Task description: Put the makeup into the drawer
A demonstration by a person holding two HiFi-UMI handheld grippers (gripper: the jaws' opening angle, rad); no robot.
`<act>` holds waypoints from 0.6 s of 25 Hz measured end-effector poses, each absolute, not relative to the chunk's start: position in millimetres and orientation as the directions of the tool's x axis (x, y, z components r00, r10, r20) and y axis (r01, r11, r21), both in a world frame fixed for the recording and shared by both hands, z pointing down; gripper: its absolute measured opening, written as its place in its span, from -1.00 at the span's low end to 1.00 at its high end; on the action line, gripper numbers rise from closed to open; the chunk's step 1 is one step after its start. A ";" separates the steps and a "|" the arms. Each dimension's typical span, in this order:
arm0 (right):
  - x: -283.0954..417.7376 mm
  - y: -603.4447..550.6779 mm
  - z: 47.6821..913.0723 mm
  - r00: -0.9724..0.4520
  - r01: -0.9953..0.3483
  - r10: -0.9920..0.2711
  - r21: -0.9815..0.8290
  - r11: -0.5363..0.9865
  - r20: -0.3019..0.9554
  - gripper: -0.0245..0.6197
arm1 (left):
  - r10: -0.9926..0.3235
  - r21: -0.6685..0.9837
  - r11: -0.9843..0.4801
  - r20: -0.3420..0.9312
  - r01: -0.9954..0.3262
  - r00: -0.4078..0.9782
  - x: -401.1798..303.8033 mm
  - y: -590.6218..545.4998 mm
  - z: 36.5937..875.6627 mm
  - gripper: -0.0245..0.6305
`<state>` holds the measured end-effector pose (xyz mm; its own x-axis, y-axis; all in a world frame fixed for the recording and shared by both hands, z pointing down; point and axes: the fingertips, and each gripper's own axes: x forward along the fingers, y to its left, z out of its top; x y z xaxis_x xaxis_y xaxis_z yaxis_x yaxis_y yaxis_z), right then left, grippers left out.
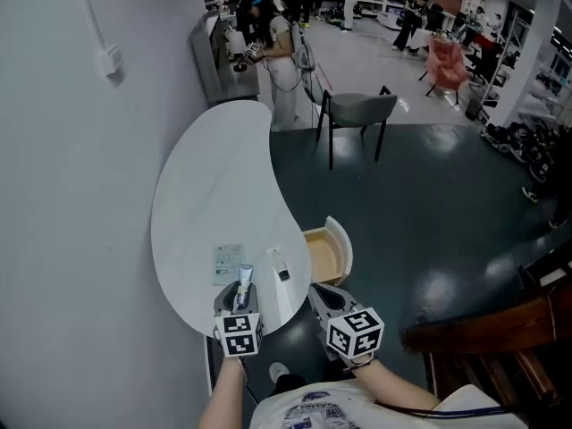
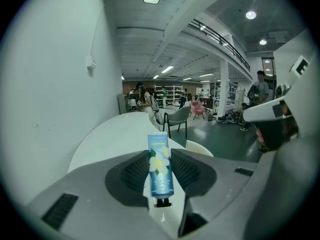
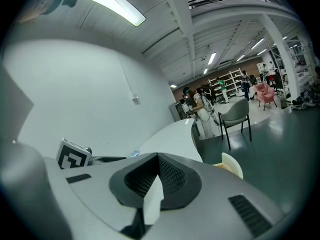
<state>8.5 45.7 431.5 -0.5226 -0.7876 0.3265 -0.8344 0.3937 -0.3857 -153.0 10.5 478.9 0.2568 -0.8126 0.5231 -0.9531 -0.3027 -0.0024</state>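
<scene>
Pinching a blue tube (image 2: 160,169) in the left gripper's (image 1: 243,290) jaws, cap end toward the camera, flower print facing up, over the near end of the table (image 1: 206,195). Holding the right gripper's (image 3: 156,159) jaws pressed together, just off the table's near right edge. Standing open at the table's right edge, a drawer (image 1: 329,256). Lying on the table beyond the tube, a flat packet (image 1: 228,262) and a white stick (image 1: 278,266).

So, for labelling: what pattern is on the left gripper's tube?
Blue squeeze tube, white flower print; left gripper view.
</scene>
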 end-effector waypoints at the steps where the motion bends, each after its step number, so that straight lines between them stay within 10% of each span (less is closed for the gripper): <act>1: 17.6 43.3 432.5 -0.525 -0.833 -0.785 -0.390 0.393 0.328 -0.86 | -0.807 -0.005 -0.301 0.534 -0.954 0.252 -144.2 9.5 482.2 -0.47; 15: 149.5 -4.6 457.7 -0.564 -0.809 -0.751 -0.412 0.419 0.344 -0.86 | -0.795 -0.021 -0.283 0.564 -0.959 0.222 -14.4 -33.1 506.7 -0.47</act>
